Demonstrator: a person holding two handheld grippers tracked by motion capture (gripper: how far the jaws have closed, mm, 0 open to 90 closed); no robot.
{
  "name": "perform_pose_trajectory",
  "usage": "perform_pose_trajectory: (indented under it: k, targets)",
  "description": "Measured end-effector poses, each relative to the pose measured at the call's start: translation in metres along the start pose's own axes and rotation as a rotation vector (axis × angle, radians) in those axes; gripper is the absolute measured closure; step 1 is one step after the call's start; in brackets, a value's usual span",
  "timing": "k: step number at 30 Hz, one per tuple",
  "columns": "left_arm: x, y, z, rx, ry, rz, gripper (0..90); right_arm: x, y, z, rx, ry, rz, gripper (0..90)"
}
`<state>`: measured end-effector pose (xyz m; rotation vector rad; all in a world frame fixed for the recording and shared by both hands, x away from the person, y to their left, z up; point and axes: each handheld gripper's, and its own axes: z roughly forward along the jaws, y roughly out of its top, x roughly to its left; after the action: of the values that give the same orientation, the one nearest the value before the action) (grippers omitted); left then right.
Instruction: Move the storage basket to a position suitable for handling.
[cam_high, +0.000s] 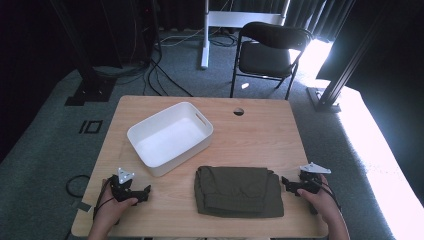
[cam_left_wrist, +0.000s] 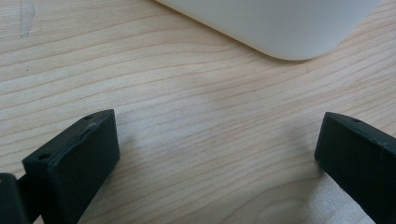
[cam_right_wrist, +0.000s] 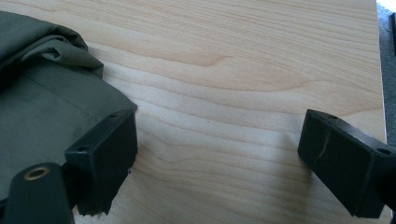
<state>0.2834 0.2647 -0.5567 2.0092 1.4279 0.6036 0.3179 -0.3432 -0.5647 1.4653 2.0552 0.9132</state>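
Dark curtains and a black folding chair (cam_high: 267, 52) stand behind the light wooden table (cam_high: 260, 130). Both grippers rest low at its near edge, jaws spread wide and holding nothing. The right gripper (cam_high: 289, 184) sits just beside the right edge of the folded olive-green garment (cam_high: 238, 191), its one jaw at the cloth's hem in the right gripper view, pointing left toward it. The left gripper (cam_high: 145, 191) lies near the front corner of the white plastic bin (cam_high: 170, 137), aimed right, well apart from the garment. To lift the garment cleanly, I judge each gripper should slide a jaw under an opposite folded edge and pinch all layers together, so the stack keeps its fold on the way to the bin.
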Motion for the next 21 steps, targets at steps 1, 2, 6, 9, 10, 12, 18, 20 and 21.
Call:
perform_pose_trajectory:
  k: [1,2,6,9,10,12,18,20,21]
  targets:
    - [0.0,0.0,0.0,0.0,0.0,0.0,1.1,0.0,0.0,0.0,0.0,0.0,0.0,11.6]
    - [0.0,0.0,0.0,0.0,0.0,0.0,1.1,0.0,0.0,0.0,0.0,0.001,-0.001,11.5]
    - [0.0,0.0,0.0,0.0,-0.002,0.002,1.1,0.0,0.0,0.0,-0.001,0.014,-0.012,11.5]
    - [0.001,-0.001,-0.001,0.001,-0.013,0.016,1.1,0.0,0.0,0.0,-0.004,0.017,-0.008,11.6]
    - [0.001,-0.001,-0.001,0.001,-0.019,0.022,1.1,0.0,0.0,-0.001,-0.007,0.021,0.005,11.6]
    - [0.001,-0.002,-0.002,-0.005,-0.042,0.029,1.2,-0.001,0.001,0.0,-0.012,0.031,0.017,11.6]
    - [0.003,-0.002,-0.003,-0.012,-0.052,0.012,1.2,-0.001,0.01,0.001,-0.04,0.031,0.013,11.6]
    - [0.003,-0.002,-0.003,-0.01,-0.051,0.014,1.2,-0.002,0.012,0.002,-0.045,0.036,0.016,11.6]
    - [0.004,-0.002,-0.003,-0.011,-0.049,0.012,1.2,-0.001,0.014,0.003,-0.048,0.039,0.017,11.6]
